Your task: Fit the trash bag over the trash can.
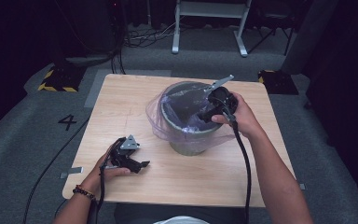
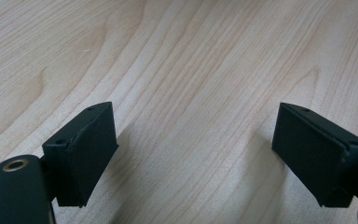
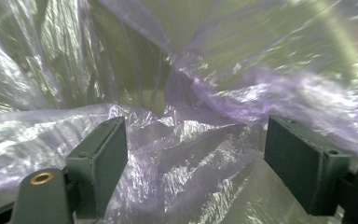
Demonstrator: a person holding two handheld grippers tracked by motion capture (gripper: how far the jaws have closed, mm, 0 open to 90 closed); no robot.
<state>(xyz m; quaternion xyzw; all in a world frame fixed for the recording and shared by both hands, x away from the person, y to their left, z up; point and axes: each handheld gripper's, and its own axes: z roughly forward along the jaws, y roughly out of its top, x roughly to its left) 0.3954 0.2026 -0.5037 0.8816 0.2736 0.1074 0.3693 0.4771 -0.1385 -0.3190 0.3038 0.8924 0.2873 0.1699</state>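
Observation:
A grey round bin (image 1: 189, 144) stands mid-table, lined with a thin purple plastic bag (image 1: 156, 123) whose edge drapes over the rim. My right gripper (image 1: 204, 115) reaches down into the bin from its right side, jaws open. In the right gripper view the crumpled purple bag (image 3: 191, 140) lies between and beyond the open jaws (image 3: 196, 168), and the pads do not press it. My left gripper (image 1: 140, 165) rests near the table's front left, held in the hand, open over bare wood (image 2: 191, 93) with nothing between its fingers (image 2: 196, 158).
The wooden table (image 1: 121, 107) stands on grey carpet. A black cable (image 1: 244, 163) trails from the right gripper along the forearm. Behind the table are a white frame's legs (image 1: 176, 44) and yellow-black striped floor blocks (image 1: 56, 81).

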